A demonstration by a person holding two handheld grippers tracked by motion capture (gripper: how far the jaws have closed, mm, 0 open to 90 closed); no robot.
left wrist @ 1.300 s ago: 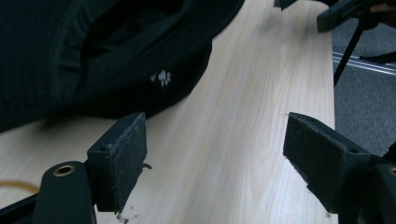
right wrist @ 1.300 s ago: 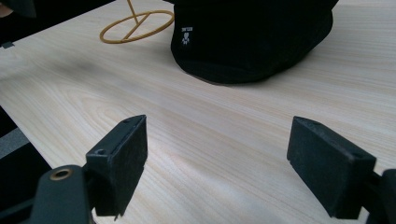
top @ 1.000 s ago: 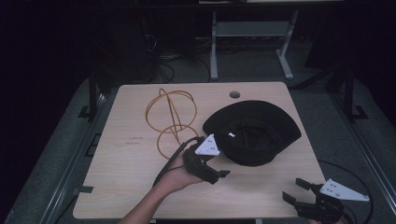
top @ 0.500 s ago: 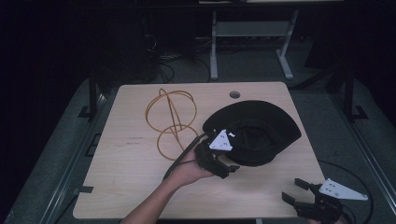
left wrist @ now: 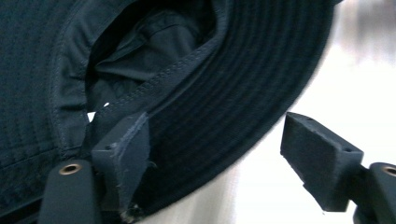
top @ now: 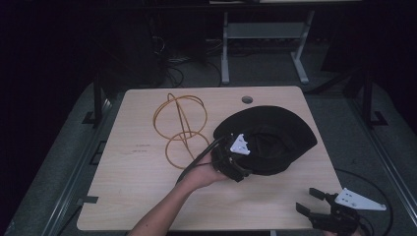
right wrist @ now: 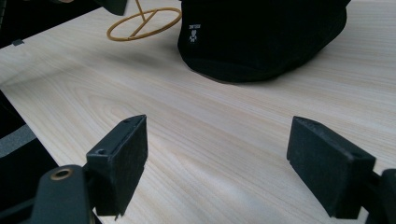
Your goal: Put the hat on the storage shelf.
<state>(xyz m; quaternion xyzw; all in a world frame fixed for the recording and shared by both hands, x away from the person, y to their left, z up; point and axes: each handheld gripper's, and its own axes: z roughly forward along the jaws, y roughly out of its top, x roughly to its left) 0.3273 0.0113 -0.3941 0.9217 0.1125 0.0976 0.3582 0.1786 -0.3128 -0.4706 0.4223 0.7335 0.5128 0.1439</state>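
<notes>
A black bucket hat lies brim-up on the right half of the wooden table. My left gripper sits at its near left edge, held by a hand reaching in from below. In the left gripper view the hat's stitched brim lies between the jaws of the left gripper. One pad is against the brim and the other stands well apart. The jaws have just been closing a little but remain open. My right gripper hovers off the table's front right corner, and it is open on nothing, facing the hat.
A yellow wire stand of hoops stands left of the hat, and its base ring is seen in the right gripper view. A cable hole is at the far edge. A metal desk frame stands behind the table.
My left gripper has moved right and slightly down from the bare table onto the hat's near brim. The right gripper has stayed put.
</notes>
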